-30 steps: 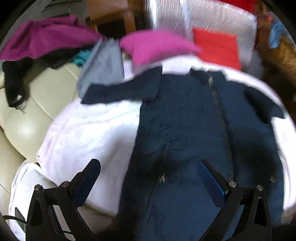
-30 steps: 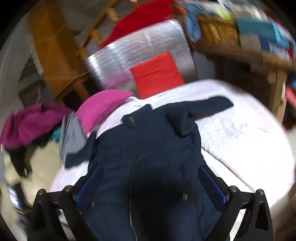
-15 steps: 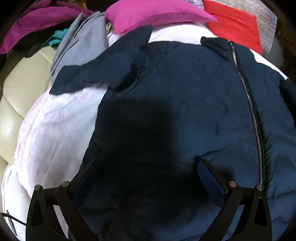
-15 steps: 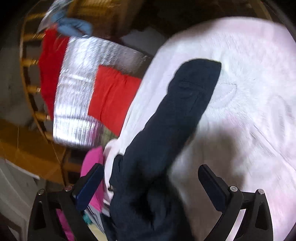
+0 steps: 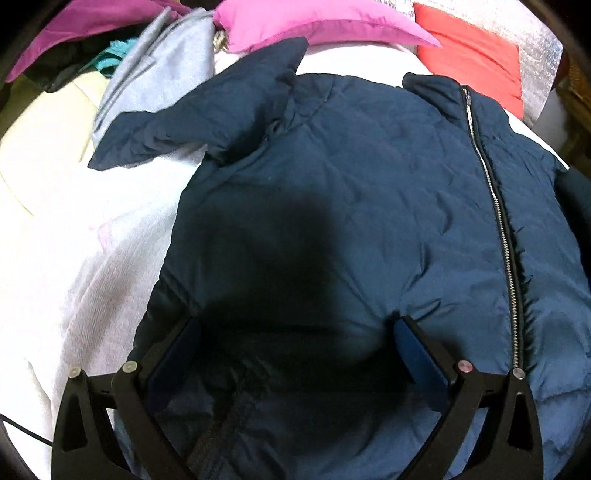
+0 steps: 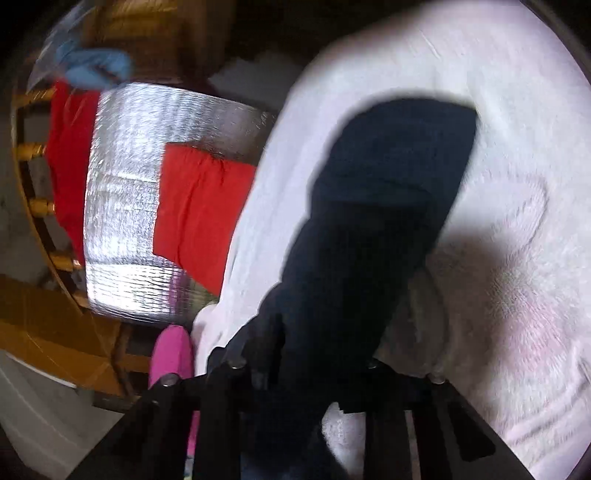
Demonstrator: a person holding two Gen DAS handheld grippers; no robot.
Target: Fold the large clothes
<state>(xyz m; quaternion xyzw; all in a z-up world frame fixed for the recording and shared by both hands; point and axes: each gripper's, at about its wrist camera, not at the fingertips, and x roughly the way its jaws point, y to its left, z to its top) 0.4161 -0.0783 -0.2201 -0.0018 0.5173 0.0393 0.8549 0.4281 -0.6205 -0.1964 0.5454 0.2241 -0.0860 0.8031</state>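
The white blanket [image 5: 66, 266] is the biggest thing here, a fuzzy cover that everything else lies on. Spread flat on top is the navy jacket [image 5: 369, 206], zipped front up, filling most of the left wrist view from center out to 3 o'clock. Its zipper [image 5: 495, 206] runs from the collar at about 1 o'clock down toward 4 o'clock.

One jacket sleeve [image 5: 207, 114] sticks out toward 10 o'clock. The other sleeve [image 6: 373, 229] shows in the right wrist view, stretched across the blanket toward 1 o'clock.

Around the edges: a silver foil sheet [image 6: 122, 206] at 9 o'clock in the right view with a red cloth [image 6: 199, 214] on it, a pink cushion [image 5: 314, 22] at 12 o'clock in the left view, and a grey garment [image 5: 162, 77] at 11 o'clock, touching the sleeve's far end.

The left gripper [image 5: 295, 332] sits low over the jacket's lower body, jaws spread wide, pads pressing into the fabric. The right gripper [image 6: 303, 369] has its jaws pulled in narrow, and they look pinched on the near end of the other sleeve, though it's blurry and dark there.
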